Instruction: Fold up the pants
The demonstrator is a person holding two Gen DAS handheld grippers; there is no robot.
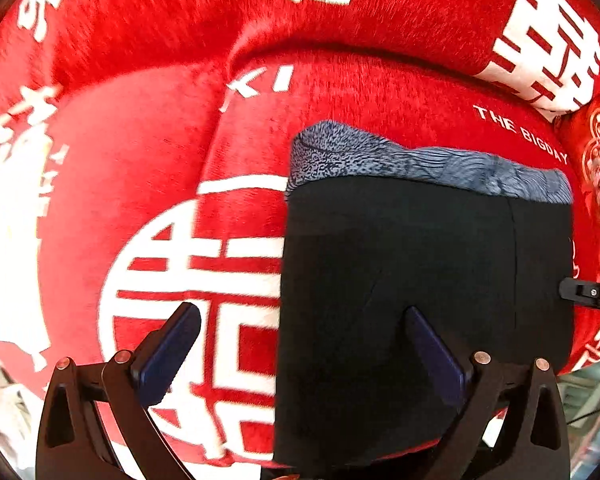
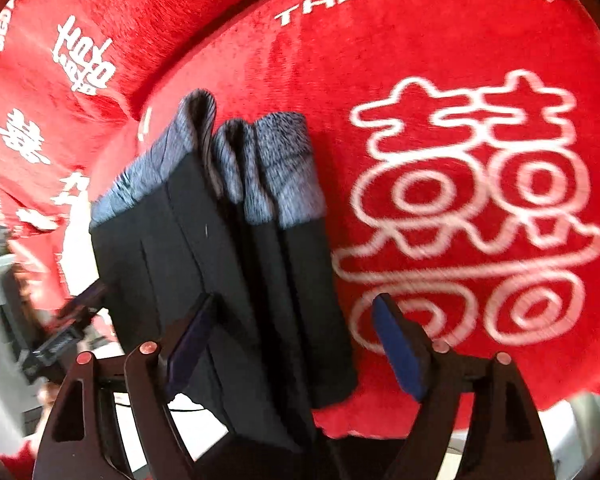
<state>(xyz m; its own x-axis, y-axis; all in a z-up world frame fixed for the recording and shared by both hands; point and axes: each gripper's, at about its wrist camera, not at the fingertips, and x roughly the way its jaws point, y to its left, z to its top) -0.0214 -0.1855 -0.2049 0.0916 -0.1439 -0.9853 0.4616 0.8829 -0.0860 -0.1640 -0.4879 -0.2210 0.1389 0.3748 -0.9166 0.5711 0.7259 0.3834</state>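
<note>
Both claws hang wide open and empty: your left gripper (image 1: 301, 318) straddles the near left edge of the folded black pants (image 1: 423, 280), your right gripper (image 2: 296, 308) the stacked layers at the bundle's right side. From either claw the bundle runs toward 12 o'clock, its grey-blue waistband (image 1: 419, 160) at the far end, resting on the red blanket (image 1: 140, 140). Your right gripper looks nearer the layered edge; only the red cushion (image 1: 595, 160) at 2 o'clock crowds it.
</note>
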